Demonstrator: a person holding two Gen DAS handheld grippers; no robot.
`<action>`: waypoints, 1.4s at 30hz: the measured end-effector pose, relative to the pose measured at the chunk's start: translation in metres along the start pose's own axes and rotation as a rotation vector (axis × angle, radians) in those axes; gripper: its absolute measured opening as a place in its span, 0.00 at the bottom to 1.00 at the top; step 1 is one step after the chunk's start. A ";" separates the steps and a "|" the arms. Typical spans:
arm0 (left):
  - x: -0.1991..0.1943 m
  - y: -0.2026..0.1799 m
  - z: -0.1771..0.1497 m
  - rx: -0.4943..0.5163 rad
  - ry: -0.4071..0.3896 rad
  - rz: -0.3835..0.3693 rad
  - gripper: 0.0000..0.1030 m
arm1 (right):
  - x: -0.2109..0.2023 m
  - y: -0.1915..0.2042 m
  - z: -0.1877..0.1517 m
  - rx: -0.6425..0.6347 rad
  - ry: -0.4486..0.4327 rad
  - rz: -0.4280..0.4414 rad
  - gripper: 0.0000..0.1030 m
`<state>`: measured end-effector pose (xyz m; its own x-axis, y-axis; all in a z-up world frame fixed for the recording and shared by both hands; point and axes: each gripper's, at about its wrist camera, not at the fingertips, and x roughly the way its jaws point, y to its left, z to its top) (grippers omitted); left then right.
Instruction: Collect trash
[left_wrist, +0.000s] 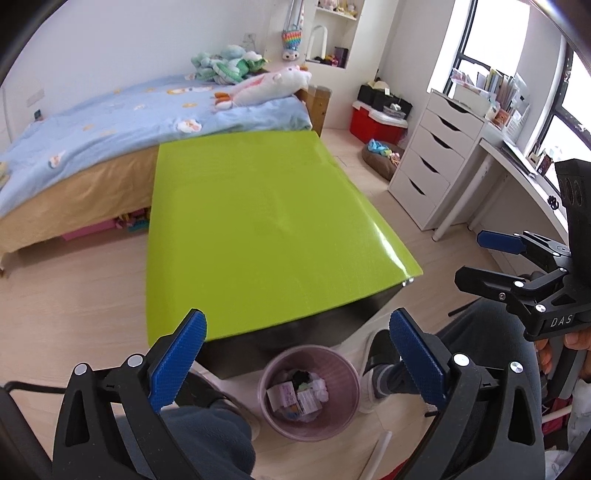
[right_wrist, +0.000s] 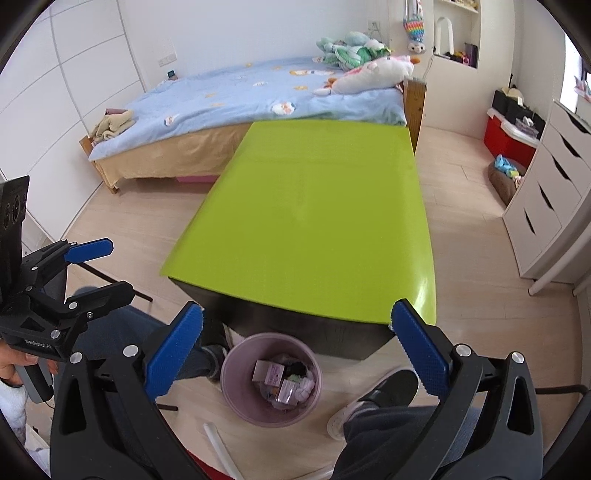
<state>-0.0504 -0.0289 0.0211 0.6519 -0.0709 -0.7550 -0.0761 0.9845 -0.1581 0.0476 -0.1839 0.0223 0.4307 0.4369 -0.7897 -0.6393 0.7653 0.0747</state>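
Note:
A pink waste bin (left_wrist: 309, 393) stands on the floor at the near end of the green table (left_wrist: 251, 229), between the person's feet. It holds several bits of trash (left_wrist: 295, 397): paper packets, tissue and something dark. The bin also shows in the right wrist view (right_wrist: 272, 380), with its trash (right_wrist: 286, 384). My left gripper (left_wrist: 295, 354) is open and empty, held above the bin. My right gripper (right_wrist: 295, 347) is open and empty, also above the bin. Each gripper shows in the other's view: the right one (left_wrist: 480, 258) and the left one (right_wrist: 110, 266).
The green table top (right_wrist: 317, 206) shows nothing on it. A bed (left_wrist: 110, 122) with soft toys stands behind it. A white drawer unit (left_wrist: 432, 158), a red box (left_wrist: 373, 123) and a desk (left_wrist: 517, 173) stand at the right. The person's legs and shoes (right_wrist: 384, 395) flank the bin.

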 end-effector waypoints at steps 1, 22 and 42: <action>-0.003 0.000 0.004 0.007 -0.011 0.002 0.93 | -0.003 0.000 0.005 -0.003 -0.012 0.001 0.97; -0.021 0.007 0.045 0.015 -0.078 0.007 0.94 | -0.021 0.009 0.048 -0.048 -0.090 0.024 0.97; -0.022 0.005 0.048 0.015 -0.067 0.007 0.94 | -0.017 0.005 0.047 -0.035 -0.082 0.031 0.97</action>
<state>-0.0287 -0.0149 0.0679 0.7002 -0.0537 -0.7120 -0.0699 0.9872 -0.1432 0.0666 -0.1652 0.0644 0.4603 0.4987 -0.7345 -0.6747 0.7342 0.0757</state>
